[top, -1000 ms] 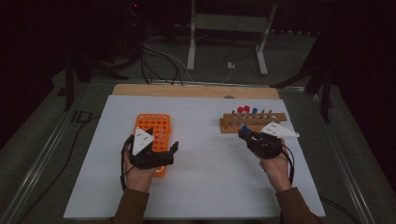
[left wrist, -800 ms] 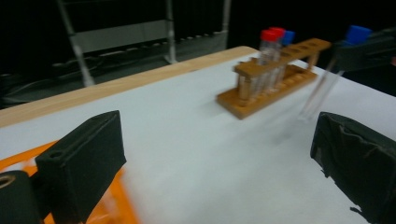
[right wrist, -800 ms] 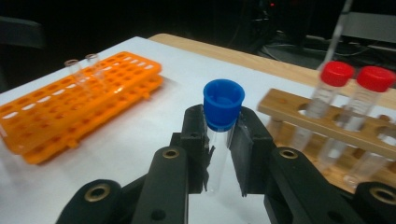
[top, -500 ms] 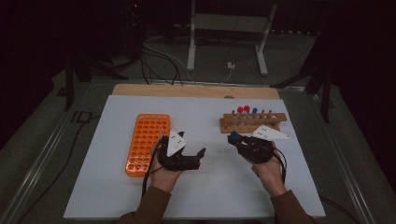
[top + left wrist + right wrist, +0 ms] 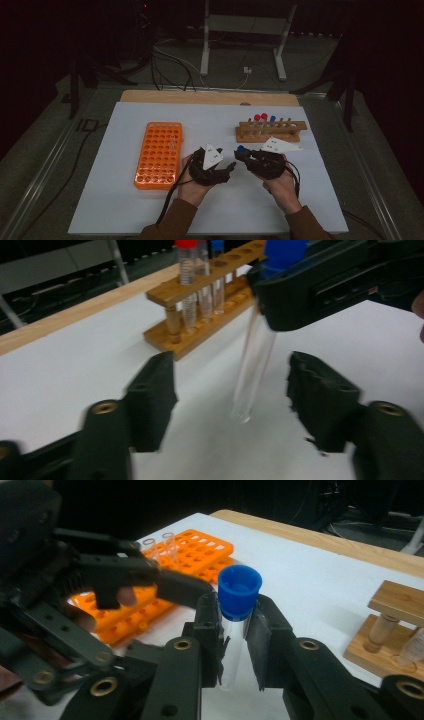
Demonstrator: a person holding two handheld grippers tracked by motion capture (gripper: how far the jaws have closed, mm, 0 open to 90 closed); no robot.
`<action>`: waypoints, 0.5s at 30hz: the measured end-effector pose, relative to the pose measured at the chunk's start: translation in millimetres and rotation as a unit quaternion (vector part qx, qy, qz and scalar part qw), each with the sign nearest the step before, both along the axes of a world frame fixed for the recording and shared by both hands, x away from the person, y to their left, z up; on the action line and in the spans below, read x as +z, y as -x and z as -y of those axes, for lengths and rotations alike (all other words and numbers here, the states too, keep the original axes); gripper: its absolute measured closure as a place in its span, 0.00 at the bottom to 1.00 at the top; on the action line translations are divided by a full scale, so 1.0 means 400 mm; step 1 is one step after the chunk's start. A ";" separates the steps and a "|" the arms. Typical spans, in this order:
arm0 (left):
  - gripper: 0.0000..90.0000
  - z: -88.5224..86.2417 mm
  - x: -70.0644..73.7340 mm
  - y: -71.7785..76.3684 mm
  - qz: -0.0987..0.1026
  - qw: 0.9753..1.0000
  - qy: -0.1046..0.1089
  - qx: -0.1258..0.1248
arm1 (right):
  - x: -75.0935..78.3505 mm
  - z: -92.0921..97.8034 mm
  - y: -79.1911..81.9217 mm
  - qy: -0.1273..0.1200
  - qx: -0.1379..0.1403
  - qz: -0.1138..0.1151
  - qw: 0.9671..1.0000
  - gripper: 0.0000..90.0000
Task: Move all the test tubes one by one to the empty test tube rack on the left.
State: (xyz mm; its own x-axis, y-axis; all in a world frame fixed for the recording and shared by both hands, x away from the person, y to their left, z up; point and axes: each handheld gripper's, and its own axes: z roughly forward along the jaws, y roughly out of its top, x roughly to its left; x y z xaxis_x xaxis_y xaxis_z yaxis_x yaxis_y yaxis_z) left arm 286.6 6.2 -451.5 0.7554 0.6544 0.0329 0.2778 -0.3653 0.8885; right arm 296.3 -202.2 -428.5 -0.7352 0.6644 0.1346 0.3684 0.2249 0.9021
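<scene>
Left gripper view: R gripper (image 5: 320, 285) clamps blue-cap tube (image 5: 252, 367) (hand-off); L gripper (image 5: 230, 390), jaws apart at 6 o'clock, should squeeze next.

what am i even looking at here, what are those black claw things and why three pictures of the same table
Those black claws are hand-held grippers: a person sits at the table and squeezes one in each hand. The high view looks down from above; the left gripper and right gripper meet near the middle of the white table. The other two pictures come from small cameras riding on each gripper, looking along its jaws.

On the table lie an orange tube rack and a wooden rack holding red- and blue-capped tubes.

The right gripper is shut on a clear blue-capped test tube, gripping just under the cap. In the left gripper view, that tube hangs between the left gripper's open jaws, which look set for a handover.
</scene>
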 end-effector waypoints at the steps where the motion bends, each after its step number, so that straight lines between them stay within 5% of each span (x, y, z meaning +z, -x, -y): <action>1: 0.54 0.003 -0.001 0.001 0.001 1.000 -0.001 -0.004 | 0.000 -0.002 0.001 0.000 0.002 -0.001 1.000 0.85; 6: 0.72 0.012 -0.001 0.003 0.001 1.000 0.002 -0.009 | -0.004 -0.011 0.004 0.001 0.010 -0.006 1.000 0.85; 15: 0.86 0.013 -0.004 0.003 -0.002 1.000 -0.007 -0.021 | -0.007 -0.018 0.005 0.003 0.017 -0.010 1.000 0.85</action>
